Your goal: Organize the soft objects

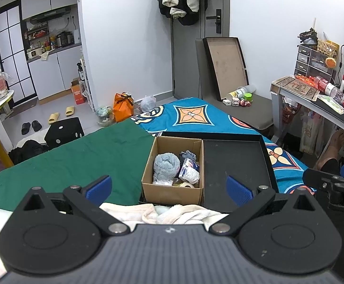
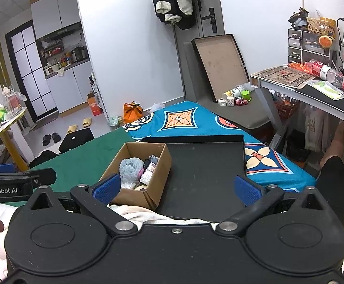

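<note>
A small cardboard box (image 1: pixel 172 193) (image 2: pixel 157 177) stands in the left part of a black tray (image 1: pixel 238 163) (image 2: pixel 207 172) on the bed. Inside it lie a rolled light-blue fluffy cloth (image 1: pixel 166 165) (image 2: pixel 130 169), a white wrapped bundle (image 1: pixel 189 171) (image 2: pixel 148 174) and dark socks (image 1: pixel 187 155). A cream fluffy towel (image 1: pixel 172 213) (image 2: pixel 143 214) lies just in front of the tray, under both grippers. My left gripper (image 1: pixel 169 189) is open above the box's near wall, holding nothing. My right gripper (image 2: pixel 178 188) hangs open over the tray's bare right part.
A green cloth (image 1: pixel 77 161) covers the bed's left, a blue patterned sheet (image 1: pixel 195 116) its far right. A desk (image 2: pixel 314 92) stands at the right with a person's foot (image 2: pixel 340 137) under it. A black dotted cube (image 1: pixel 65 130) and slippers lie on the floor.
</note>
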`<state>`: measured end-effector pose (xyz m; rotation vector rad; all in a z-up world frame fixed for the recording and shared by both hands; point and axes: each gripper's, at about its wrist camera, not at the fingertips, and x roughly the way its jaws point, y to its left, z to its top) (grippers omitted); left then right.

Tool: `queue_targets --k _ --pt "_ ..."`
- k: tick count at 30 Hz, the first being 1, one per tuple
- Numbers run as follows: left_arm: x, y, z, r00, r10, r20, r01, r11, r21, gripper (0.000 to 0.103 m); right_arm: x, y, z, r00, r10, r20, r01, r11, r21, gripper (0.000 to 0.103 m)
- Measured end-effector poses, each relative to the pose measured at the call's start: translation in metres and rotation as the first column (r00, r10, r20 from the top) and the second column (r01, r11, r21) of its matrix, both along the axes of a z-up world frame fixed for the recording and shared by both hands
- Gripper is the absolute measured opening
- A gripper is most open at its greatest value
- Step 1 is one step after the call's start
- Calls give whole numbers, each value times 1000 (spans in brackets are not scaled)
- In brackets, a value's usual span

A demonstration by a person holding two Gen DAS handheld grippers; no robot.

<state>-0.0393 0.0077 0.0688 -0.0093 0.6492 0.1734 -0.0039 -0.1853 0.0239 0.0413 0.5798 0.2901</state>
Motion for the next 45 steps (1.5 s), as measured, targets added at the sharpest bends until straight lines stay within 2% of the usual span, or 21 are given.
queue_targets --k 21,45 --pt "3 5 -1 1000 14 -16 -14 1000 -4 102 1 3 3 999 29 -28 -29 1000 1 103" --pt "19 9 -5 1000 -4 -28 3 1000 -8 102 11 -4 2 999 -27 -25 27 999 -27 103"
